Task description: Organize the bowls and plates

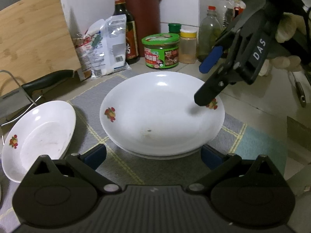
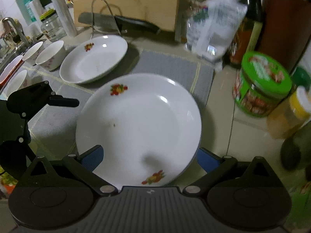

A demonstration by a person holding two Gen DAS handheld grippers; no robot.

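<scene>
**Meanwhile, both grippers are hanging spread over the stacked plates**

Centrally on the grey mat point(image 1: 91, 104), a white plate point(image 1: 161, 112) is sitting on another plate beneath it. The left gripper point(image 1: 153, 155) is hovering wide apart at its near edge, grasping nothing. The right gripper point(image 2: 149, 157) is likewise gaping, one finger point(image 1: 208, 93) hanging over the far rim. A second plate point(image 2: 93, 60) is lying beside bowls point(image 2: 51, 55).

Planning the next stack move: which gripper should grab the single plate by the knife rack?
Left, probably. The single plate lies just off the open left gripper, on its side of the stacked plates. The right gripper, also open, sits over the stack's far rim.
</scene>
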